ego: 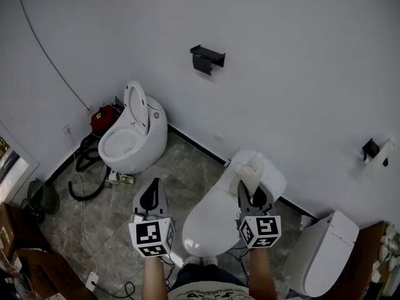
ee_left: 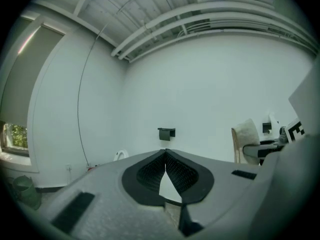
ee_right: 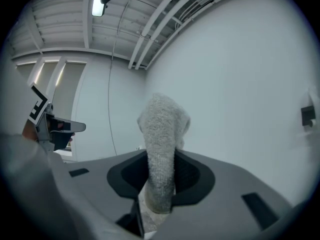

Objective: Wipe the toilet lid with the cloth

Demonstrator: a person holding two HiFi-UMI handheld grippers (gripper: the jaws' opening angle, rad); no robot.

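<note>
White wall (ego: 300, 55), grey stone-tile floor (ego: 184, 161), washroom with several toilets standing about. Clamping the cloth (ee_right: 161, 134) between the jaws of the right gripper (ego: 252, 191), with a pale terry bunch sticking out past the tips and standing upright. Holding the jaws of the left gripper (ee_left: 165, 156) pressed together, tips meeting, with nothing between them. Hovering both grippers over the nearest toilet, with the closed toilet lid (ego: 209, 220) in between and the cloth above its rear end by the wall; not possible to tell whether the cloth is touching it. Pointing the right gripper at wall and ceiling rather than down at the lid, so probably not wiping yet. Further out: second toilet (ego: 132, 136) with its seat raised at left, third toilet (ego: 322, 252) at right, black holder (ego: 207, 58) up on the wall.

Risking:
- Losing the cloth under drag, since only a narrow part looks pinched.
- Scraping the glossy lid with bare jaw tips if pressing too steeply.
- Skipping the front of the lid by working only the rear.
</note>
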